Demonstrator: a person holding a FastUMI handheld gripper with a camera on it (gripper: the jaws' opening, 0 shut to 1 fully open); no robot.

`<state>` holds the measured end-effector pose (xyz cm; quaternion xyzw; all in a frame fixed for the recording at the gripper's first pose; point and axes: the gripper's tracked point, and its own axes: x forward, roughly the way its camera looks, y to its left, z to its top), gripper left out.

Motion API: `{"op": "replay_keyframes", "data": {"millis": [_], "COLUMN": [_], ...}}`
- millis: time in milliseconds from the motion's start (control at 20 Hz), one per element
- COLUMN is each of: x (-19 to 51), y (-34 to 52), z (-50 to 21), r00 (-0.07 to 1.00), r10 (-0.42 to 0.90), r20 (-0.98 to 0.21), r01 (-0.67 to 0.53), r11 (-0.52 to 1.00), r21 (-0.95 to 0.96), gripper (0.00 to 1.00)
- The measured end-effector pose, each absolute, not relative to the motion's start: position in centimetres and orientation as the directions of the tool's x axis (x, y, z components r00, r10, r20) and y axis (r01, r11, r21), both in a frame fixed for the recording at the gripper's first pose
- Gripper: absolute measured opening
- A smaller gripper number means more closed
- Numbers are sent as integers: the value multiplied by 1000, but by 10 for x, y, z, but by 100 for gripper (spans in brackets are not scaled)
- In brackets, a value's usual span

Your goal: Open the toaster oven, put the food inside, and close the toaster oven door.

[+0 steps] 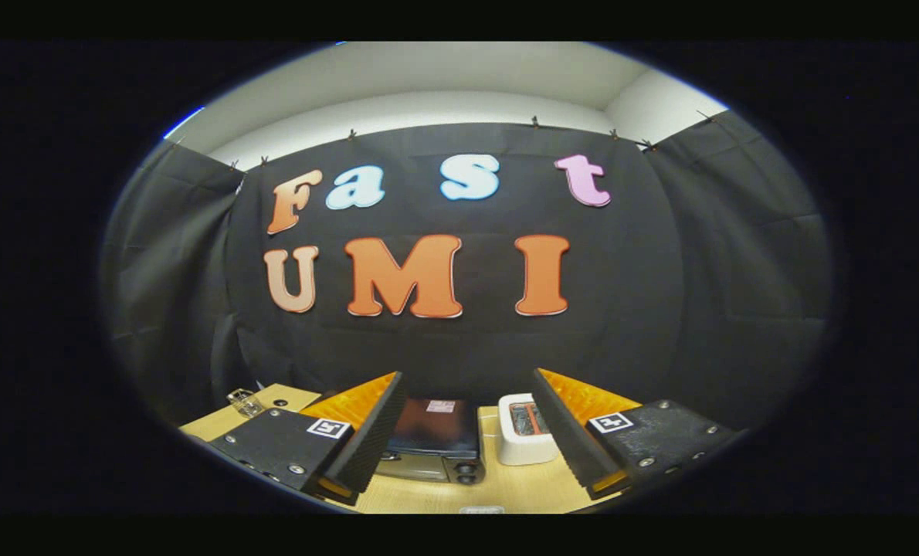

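Gripper view: gripper [467, 432] spread wide, empty, above table [428, 498]; toaster oven [432, 440] ahead between its fingers.

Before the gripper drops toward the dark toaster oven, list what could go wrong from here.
1. The gripper hangs open, high above the wooden table; the dark toaster oven is seen from above, so its door handle is hard to judge.
2. The white pop-up toaster stands close beside the oven, near one finger; a wide approach may knock it.
3. A small clear item sits beyond the other finger; I cannot tell whether it is the food.
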<state>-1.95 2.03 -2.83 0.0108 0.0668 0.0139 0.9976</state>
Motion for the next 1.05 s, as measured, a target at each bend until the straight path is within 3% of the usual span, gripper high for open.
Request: {"op": "replay_keyframes", "data": {"millis": [1050], "x": [-47], "y": [-8], "z": [62], "r00": [1000], "r10": [-5], "r20": [23], "r01": [4], "r11": [1000], "r21": [30], "gripper": [98]}}
